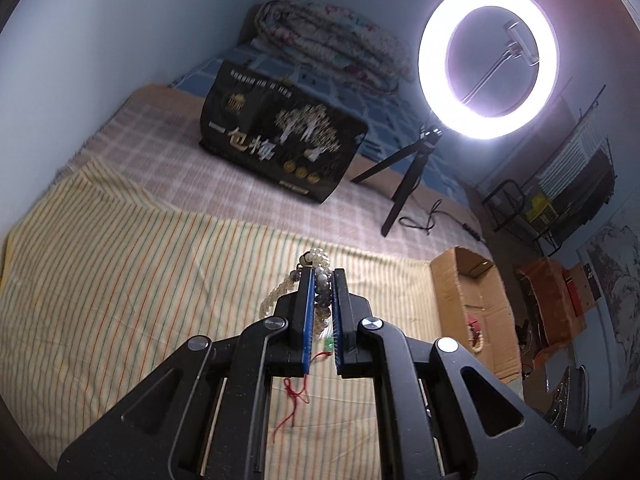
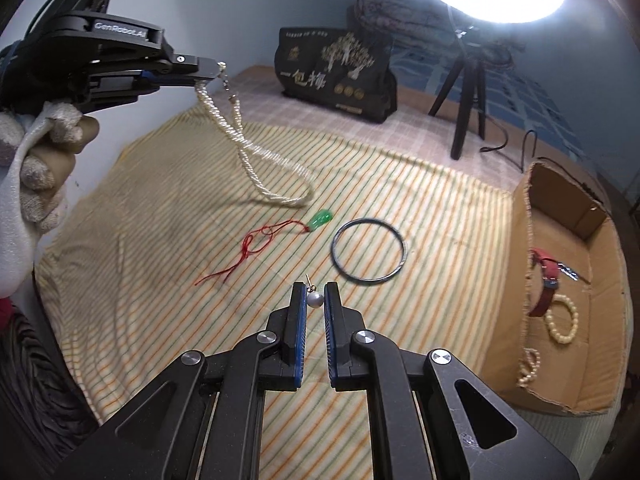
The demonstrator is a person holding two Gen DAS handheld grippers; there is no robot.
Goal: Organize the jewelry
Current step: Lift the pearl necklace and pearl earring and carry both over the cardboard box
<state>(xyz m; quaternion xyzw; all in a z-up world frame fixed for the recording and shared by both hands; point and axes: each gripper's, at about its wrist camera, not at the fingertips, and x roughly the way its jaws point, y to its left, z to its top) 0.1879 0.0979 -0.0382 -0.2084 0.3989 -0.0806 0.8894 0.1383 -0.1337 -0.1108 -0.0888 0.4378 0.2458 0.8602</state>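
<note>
Pearl necklace (image 2: 256,152) gripped aloft by left hand-held gripper (image 2: 218,70); pearl earring (image 2: 314,299) pinched by right hand-held gripper (image 2: 315,300); bangle (image 2: 370,250) and pendant (image 2: 320,220) left at twelve o'clock; box (image 2: 560,396) partly filled.

Ring light doing all the work, rest of the room pretty dim

The ring light (image 1: 488,60) blows out to white glare in both views and lights the striped cloth (image 2: 440,216) unevenly. Heavy fisheye bending and dark vignette at the corners; the hanging pearl necklace (image 2: 256,152) looks motion-blurred.
</note>
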